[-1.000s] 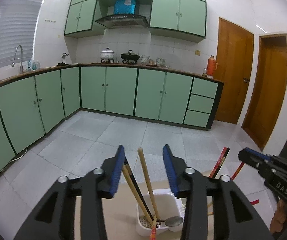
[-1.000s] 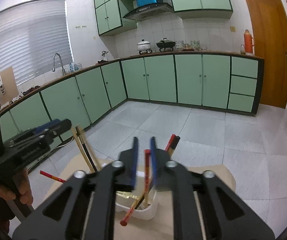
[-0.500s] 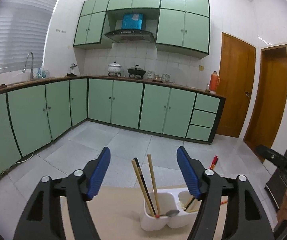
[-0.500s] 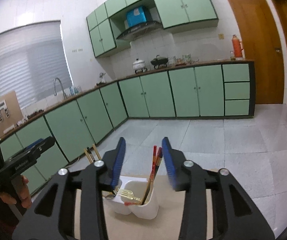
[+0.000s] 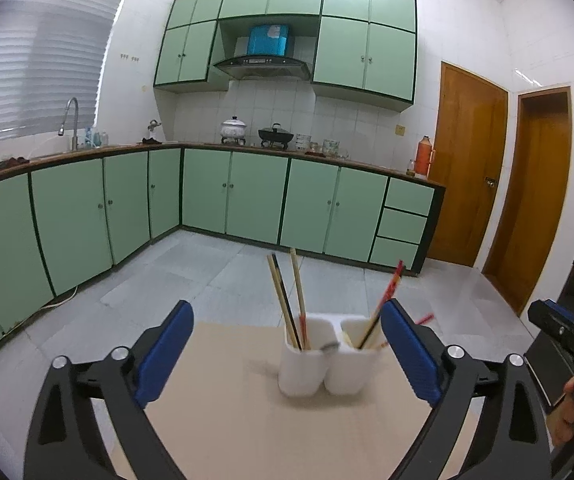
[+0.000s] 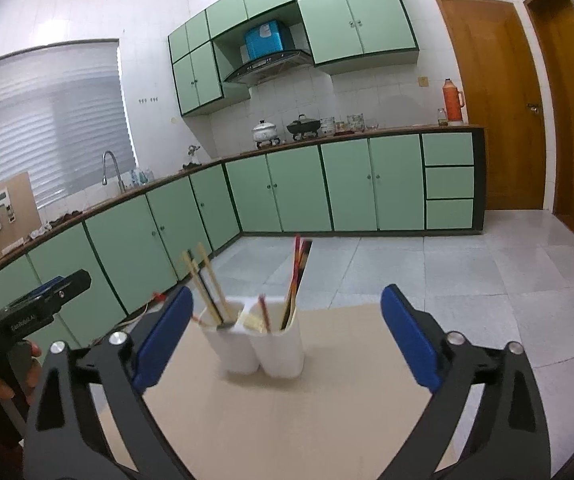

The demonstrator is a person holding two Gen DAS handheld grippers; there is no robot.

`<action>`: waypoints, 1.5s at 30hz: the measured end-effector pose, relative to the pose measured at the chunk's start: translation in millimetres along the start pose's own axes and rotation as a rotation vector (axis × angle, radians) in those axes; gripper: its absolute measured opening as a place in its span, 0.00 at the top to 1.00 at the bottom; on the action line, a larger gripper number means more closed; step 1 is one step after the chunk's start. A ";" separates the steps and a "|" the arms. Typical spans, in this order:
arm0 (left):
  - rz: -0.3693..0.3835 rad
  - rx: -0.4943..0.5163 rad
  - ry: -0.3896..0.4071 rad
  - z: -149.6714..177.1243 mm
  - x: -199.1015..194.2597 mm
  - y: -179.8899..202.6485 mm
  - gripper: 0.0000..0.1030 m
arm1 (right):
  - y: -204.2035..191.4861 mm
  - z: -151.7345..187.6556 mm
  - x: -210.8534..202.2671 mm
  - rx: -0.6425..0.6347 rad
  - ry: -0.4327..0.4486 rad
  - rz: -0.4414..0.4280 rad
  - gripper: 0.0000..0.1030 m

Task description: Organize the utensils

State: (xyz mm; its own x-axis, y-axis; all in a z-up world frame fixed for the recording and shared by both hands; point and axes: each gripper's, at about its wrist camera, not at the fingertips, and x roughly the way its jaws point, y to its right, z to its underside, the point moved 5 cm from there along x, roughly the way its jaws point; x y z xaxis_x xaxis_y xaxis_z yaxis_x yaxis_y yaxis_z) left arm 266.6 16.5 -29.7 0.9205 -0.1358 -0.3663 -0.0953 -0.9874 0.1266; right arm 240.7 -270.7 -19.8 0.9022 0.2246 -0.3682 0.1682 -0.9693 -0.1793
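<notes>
1. Left gripper, black with blue pads: jaws standing wide, holding nothing, framing the holder at lower centre.
2. Right gripper: jaws likewise spread wide and holding nothing.
3. White two-compartment plastic utensil holder: sitting upright on the beige tabletop, centre-low in both views.
4. Wooden and dark chopsticks are leaning in one compartment, red chopsticks in the other.
5. Risk: a wide jaw may be catching the leaning sticks, tipping the light holder.
6. Obscured: holder contents are blurring; a spoon-like metal piece is hard to identify.
</notes>
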 end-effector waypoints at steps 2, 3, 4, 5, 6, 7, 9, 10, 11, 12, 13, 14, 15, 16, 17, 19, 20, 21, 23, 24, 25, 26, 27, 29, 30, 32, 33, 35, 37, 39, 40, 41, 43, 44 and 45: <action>-0.003 0.003 -0.003 5.2 -9.8 0.8 0.09 | -6.2 7.1 -10.6 -0.001 -0.002 0.005 0.05; -0.008 0.011 -0.002 7.5 -16.0 2.1 0.09 | -10.1 9.5 -15.0 0.000 -0.007 -0.001 0.05; -0.011 0.023 0.000 9.6 -21.9 3.7 0.09 | -13.2 10.7 -18.4 -0.003 -0.011 -0.006 0.05; -0.015 0.036 0.003 11.6 -28.3 5.6 0.09 | -17.5 12.1 -22.8 -0.013 -0.016 -0.013 0.05; -0.017 0.046 0.005 13.2 -32.5 7.7 0.09 | -20.7 13.2 -26.8 -0.022 -0.016 -0.014 0.05; -0.018 0.059 0.007 15.2 -38.4 10.1 0.08 | -22.0 13.9 -30.0 -0.028 -0.015 -0.013 0.05; -0.016 0.077 0.011 17.6 -48.9 15.0 0.08 | -27.9 14.4 -37.9 -0.037 -0.018 -0.026 0.05; -0.014 0.083 0.012 18.8 -53.7 17.2 0.08 | -32.0 13.8 -40.2 -0.040 -0.020 -0.031 0.05; -0.008 0.087 0.013 20.1 -58.5 19.3 0.08 | -34.5 14.4 -43.7 -0.044 -0.022 -0.036 0.05; -0.005 0.087 0.012 19.1 -59.9 22.4 0.08 | -36.9 14.7 -46.3 -0.049 -0.023 -0.038 0.05; -0.001 0.089 0.014 19.3 -63.3 24.8 0.08 | -39.6 15.2 -49.2 -0.057 -0.025 -0.040 0.05; 0.000 0.091 0.016 19.4 -66.7 26.5 0.08 | -41.5 15.4 -51.7 -0.061 -0.026 -0.040 0.05; 0.001 0.091 0.017 20.3 -70.0 27.3 0.08 | -42.9 15.6 -53.7 -0.063 -0.028 -0.041 0.05; 0.001 0.091 0.019 21.6 -72.2 28.9 0.08 | -44.6 16.2 -56.3 -0.063 -0.032 -0.046 0.05; 0.001 0.090 0.022 22.0 -75.0 29.8 0.08 | -44.7 16.1 -57.1 -0.063 -0.034 -0.049 0.05; 0.004 0.086 0.019 24.4 -78.0 29.9 0.08 | -46.9 16.7 -59.9 -0.068 -0.038 -0.050 0.05; 0.006 0.083 0.018 24.8 -78.9 30.7 0.08 | -47.7 16.7 -60.7 -0.072 -0.039 -0.049 0.05; 0.007 0.082 0.019 24.7 -80.9 30.9 0.08 | -49.0 17.0 -61.9 -0.077 -0.039 -0.047 0.05; 0.012 0.083 0.018 24.7 -83.3 32.9 0.08 | -49.5 16.1 -62.4 -0.083 -0.041 -0.047 0.05; 0.013 0.083 0.019 24.4 -84.4 33.4 0.08 | -50.6 15.9 -62.9 -0.086 -0.041 -0.047 0.05; 0.016 0.083 0.019 24.4 -85.7 34.3 0.08 | -50.9 14.3 -61.0 -0.086 -0.042 -0.047 0.05; 0.018 0.085 0.020 24.4 -87.0 35.5 0.08 | -51.2 13.9 -60.5 -0.087 -0.043 -0.047 0.05; 0.018 0.087 0.020 25.1 -87.5 36.4 0.08 | -52.1 13.4 -60.2 -0.088 -0.044 -0.049 0.05; 0.017 0.093 0.021 25.3 -89.2 38.1 0.08 | -51.6 13.5 -60.5 -0.092 -0.046 -0.047 0.05; 0.015 0.098 0.020 25.0 -89.8 39.2 0.08 | -52.5 13.5 -59.7 -0.097 -0.049 -0.045 0.05; 0.014 0.100 0.022 25.5 -91.5 40.0 0.08 | -52.1 15.0 -59.5 -0.103 -0.052 -0.042 0.05; 0.015 0.100 0.022 25.6 -91.4 40.8 0.08 | -52.6 15.5 -59.1 -0.105 -0.054 -0.042 0.05; 0.015 0.099 0.021 26.4 -91.0 40.0 0.08 | -54.0 16.4 -58.8 -0.109 -0.056 -0.043 0.05; 0.016 0.101 0.021 27.1 -91.4 40.5 0.08 | -54.4 16.1 -57.7 -0.112 -0.056 -0.043 0.05; 0.015 0.103 0.020 28.6 -91.9 41.1 0.08 | -54.5 16.2 -57.8 -0.114 -0.056 -0.042 0.05; 0.016 0.102 0.019 28.7 -92.6 41.6 0.08 | -54.8 16.2 -58.2 -0.115 -0.056 -0.041 0.05; 0.016 0.101 0.019 28.9 -92.9 41.8 0.08 | -54.8 16.3 -58.3 -0.115 -0.055 -0.041 0.05; 0.016 0.099 0.018 28.2 -93.3 41.2 0.08 | -54.4 16.1 -58.5 -0.114 -0.054 -0.042 0.05; 0.015 0.099 0.017 28.4 -93.9 41.7 0.08 | -54.1 15.7 -58.4 -0.114 -0.055 -0.043 0.05; 0.014 0.098 0.016 29.0 -94.2 42.3 0.08 | -54.2 15.8 -58.1 -0.114 -0.055 -0.042 0.05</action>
State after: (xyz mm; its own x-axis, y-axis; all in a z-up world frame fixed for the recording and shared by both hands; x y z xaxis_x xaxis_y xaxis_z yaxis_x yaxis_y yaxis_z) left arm 164.9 -14.8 -16.5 0.9248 -0.1489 -0.3502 -0.1440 -0.9888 0.0404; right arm 172.9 -229.6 -3.1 0.8707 0.2678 -0.4125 0.2528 -0.9632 -0.0917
